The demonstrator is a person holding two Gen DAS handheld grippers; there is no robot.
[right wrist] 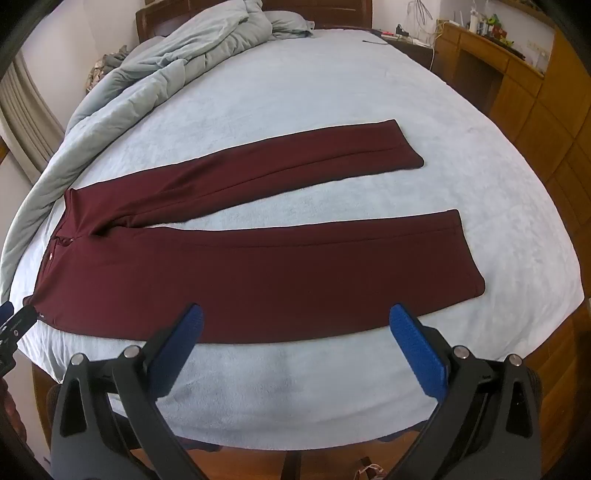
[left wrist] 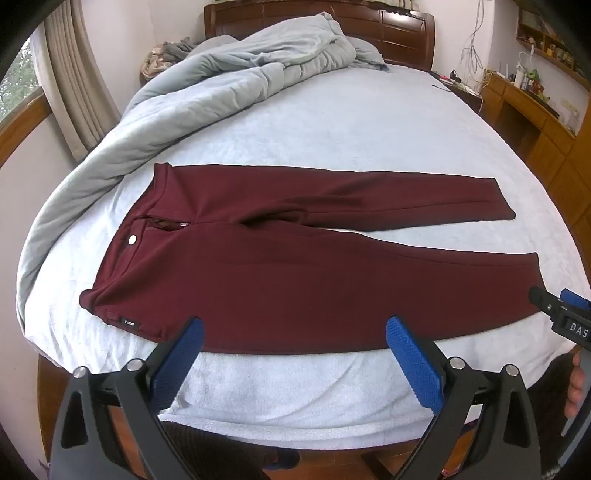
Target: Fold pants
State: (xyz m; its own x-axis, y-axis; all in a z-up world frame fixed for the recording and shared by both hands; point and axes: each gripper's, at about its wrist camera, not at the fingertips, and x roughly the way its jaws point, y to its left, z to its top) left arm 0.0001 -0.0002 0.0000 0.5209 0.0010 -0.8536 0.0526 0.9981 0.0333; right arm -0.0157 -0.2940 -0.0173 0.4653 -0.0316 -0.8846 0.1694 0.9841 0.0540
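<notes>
Dark red pants lie flat on the pale blue bed, waist to the left, both legs spread apart toward the right. They also show in the right wrist view. My left gripper is open and empty, hovering over the near edge of the near leg, close to the waist. My right gripper is open and empty, hovering over the near edge of the same leg, closer to the hem. The right gripper's tip shows at the right edge of the left wrist view.
A rumpled grey-blue comforter is heaped along the bed's far left side, near the wooden headboard. A wooden desk and shelves stand to the right. Curtains hang at left. Wooden floor shows below the bed's near edge.
</notes>
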